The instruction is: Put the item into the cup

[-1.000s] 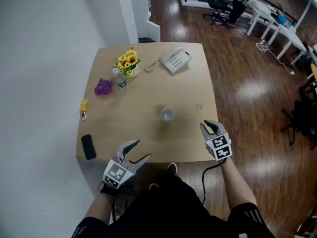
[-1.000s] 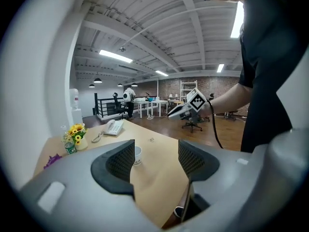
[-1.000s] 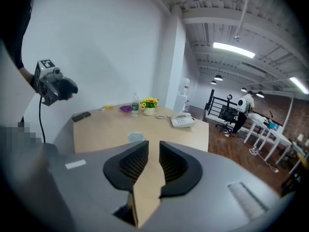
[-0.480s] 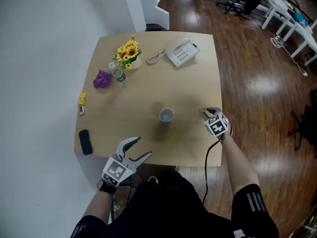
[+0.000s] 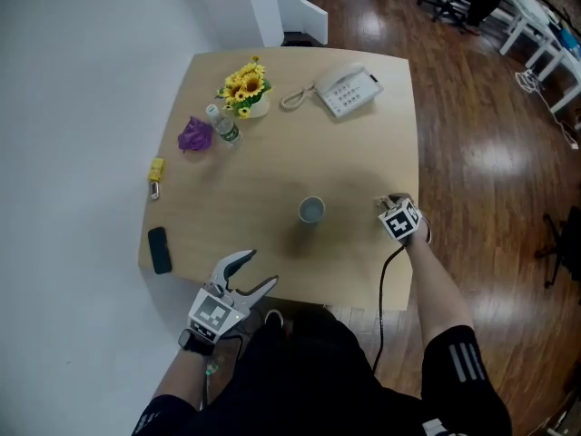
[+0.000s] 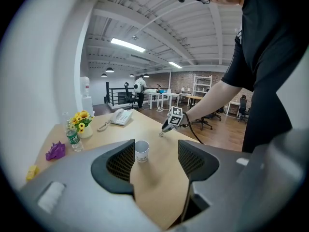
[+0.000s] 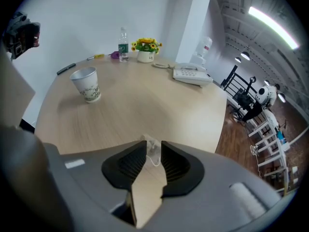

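Note:
A white paper cup [image 5: 311, 210] stands upright near the middle of the wooden table [image 5: 272, 166]; it also shows in the gripper views [image 6: 141, 151] [image 7: 87, 85]. A small clear item [image 7: 152, 151] lies on the table to the cup's right. My right gripper [image 5: 392, 203] is lowered over it, and its jaws [image 7: 153, 154] stand open with the item between the fingertips. The left gripper view shows that gripper [image 6: 166, 128] tipped down onto the table. My left gripper [image 5: 250, 275] hovers open and empty at the table's near edge, pointing at the cup [image 6: 155, 158].
At the table's far side sit a white telephone [image 5: 348, 91], a pot of sunflowers [image 5: 245, 87], a water bottle [image 5: 223, 127] and a purple object [image 5: 193, 135]. A yellow item [image 5: 156, 168] and a black device [image 5: 160, 250] lie along the left edge. Wooden floor lies to the right.
My right gripper has moved forward from the table's near edge to over the small item on the table. The left gripper has stayed about where it was.

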The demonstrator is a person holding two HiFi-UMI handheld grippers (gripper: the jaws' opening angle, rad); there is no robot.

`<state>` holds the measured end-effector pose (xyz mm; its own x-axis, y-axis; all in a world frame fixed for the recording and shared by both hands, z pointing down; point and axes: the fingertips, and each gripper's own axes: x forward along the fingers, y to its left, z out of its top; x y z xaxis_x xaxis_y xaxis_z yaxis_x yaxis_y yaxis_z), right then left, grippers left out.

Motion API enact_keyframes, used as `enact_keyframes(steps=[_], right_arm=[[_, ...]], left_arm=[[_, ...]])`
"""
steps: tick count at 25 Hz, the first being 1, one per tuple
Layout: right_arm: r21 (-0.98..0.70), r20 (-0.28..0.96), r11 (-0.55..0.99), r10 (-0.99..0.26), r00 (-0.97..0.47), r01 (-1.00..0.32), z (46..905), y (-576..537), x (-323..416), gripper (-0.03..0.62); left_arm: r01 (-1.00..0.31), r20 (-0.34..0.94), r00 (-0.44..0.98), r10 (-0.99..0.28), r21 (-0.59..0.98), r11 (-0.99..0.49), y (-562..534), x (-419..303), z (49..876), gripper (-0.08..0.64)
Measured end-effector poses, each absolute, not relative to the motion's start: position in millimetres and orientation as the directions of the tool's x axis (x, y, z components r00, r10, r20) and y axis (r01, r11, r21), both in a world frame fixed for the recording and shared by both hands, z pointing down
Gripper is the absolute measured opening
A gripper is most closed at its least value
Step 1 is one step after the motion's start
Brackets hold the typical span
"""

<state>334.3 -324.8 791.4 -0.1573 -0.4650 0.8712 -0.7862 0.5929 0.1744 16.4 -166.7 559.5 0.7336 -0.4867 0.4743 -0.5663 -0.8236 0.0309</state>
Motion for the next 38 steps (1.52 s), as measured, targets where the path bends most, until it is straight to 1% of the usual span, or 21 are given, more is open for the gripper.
enact_keyframes(steps=[3, 4, 5, 6, 12, 18, 23, 30, 35, 38], right_arm=[[0.162, 0.884, 0.581, -0.444, -0.144, -0.797, 798, -323, 340, 0.104], [0.156, 0.886, 0.574, -0.442, -0.143, -0.804, 799, -323, 341, 0.080], [0.152, 0.885, 0.567, -0.443, -0.144, -0.810, 799, -323, 341, 0.033], [0.148, 0.882, 0.561, -0.447, -0.148, -0.814, 799, -323, 340, 0.009], [0.137, 0.856, 0.552, -0.484, -0.182, -0.822, 779, -325, 328, 0.009], [0.126, 0.778, 0.534, -0.576, -0.251, -0.836, 724, -334, 305, 0.009], [0.141, 0.708, 0.595, -0.619, -0.340, -0.791, 668, -329, 257, 0.009], [0.133, 0.667, 0.693, -0.592, -0.453, -0.709, 632, -309, 170, 0.009], [0.114, 0.692, 0.727, -0.548, -0.471, -0.677, 646, -297, 131, 0.009], [0.115, 0.720, 0.741, -0.521, -0.458, -0.661, 665, -296, 118, 0.009]], left_arm=[[-0.572, 0.473, 0.729, -0.495, 0.024, -0.820, -170, 16, 557, 0.276], [-0.574, 0.471, 0.728, -0.498, 0.021, -0.819, -171, 15, 557, 0.275], [-0.575, 0.470, 0.728, -0.500, 0.020, -0.818, -172, 15, 556, 0.276], [-0.575, 0.470, 0.727, -0.501, 0.019, -0.818, -173, 14, 555, 0.276], [-0.579, 0.457, 0.732, -0.506, 0.026, -0.815, -174, 10, 547, 0.275], [-0.557, 0.432, 0.749, -0.503, -0.001, -0.831, -175, 5, 541, 0.275], [-0.543, 0.419, 0.761, -0.496, -0.008, -0.840, -172, -4, 538, 0.275], [-0.538, 0.398, 0.771, -0.498, -0.013, -0.843, -162, -22, 534, 0.275], [-0.552, 0.395, 0.765, -0.508, -0.005, -0.834, -153, -42, 536, 0.275], [-0.562, 0.398, 0.758, -0.517, -0.005, -0.827, -148, -52, 537, 0.275]])
